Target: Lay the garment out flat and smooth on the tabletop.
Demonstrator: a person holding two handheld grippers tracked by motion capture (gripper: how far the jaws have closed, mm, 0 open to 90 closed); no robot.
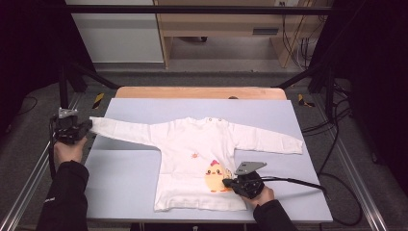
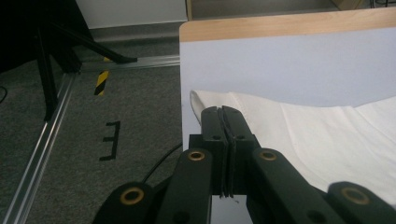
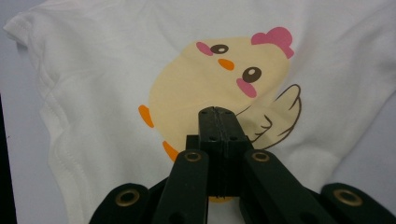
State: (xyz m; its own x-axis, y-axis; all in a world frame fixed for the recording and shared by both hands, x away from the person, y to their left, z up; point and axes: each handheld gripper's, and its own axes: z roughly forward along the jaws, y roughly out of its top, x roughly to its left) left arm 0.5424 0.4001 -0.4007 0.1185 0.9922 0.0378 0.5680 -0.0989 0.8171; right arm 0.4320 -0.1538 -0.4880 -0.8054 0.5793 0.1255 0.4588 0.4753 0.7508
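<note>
My left gripper (image 1: 82,128) sits at the left edge of the table (image 1: 125,166), its jaws clenched together with nothing between them. In the left gripper view (image 2: 222,112) the closed tips hang just over the cuff of the shirt's sleeve (image 2: 205,100), which reaches the table's left edge; I cannot tell whether they touch the cloth.

My right gripper (image 1: 226,183) is clenched too, jaws pressed flat against each other and empty. In the right gripper view (image 3: 217,112) its tips lie over the yellow chick print (image 3: 205,88), near the wing; whether they press on the fabric I cannot tell.

The white long-sleeved shirt (image 1: 187,144) lies flat on the pale blue table, front up, both sleeves spread out to the sides, the hem toward me. The chick print (image 1: 215,175) sits low on the front, just beside my right gripper. A cable (image 1: 298,183) trails from that gripper off to the right.
</note>
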